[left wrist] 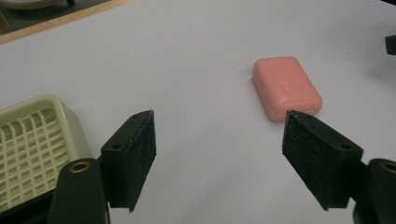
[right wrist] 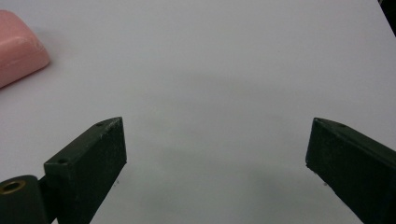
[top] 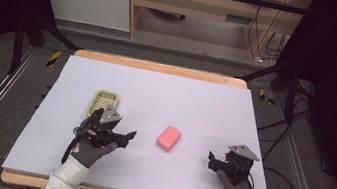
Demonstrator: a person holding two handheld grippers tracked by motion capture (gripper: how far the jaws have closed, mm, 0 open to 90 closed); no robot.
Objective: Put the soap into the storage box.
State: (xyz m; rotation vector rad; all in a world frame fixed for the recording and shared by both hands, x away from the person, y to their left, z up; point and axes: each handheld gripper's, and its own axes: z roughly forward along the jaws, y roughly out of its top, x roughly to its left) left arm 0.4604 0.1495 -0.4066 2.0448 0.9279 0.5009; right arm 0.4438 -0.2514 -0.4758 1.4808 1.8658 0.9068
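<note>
Left gripper view: I hold my left gripper wide open and empty near the pink soap, my right gripper open too.

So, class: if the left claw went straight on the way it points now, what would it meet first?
Probably the pink rectangular soap bar. The left claw stands open and aims towards it across bare table, the bar lying slightly towards one jaw; depth is hard to judge.

left tool agape, right tool agape
</note>
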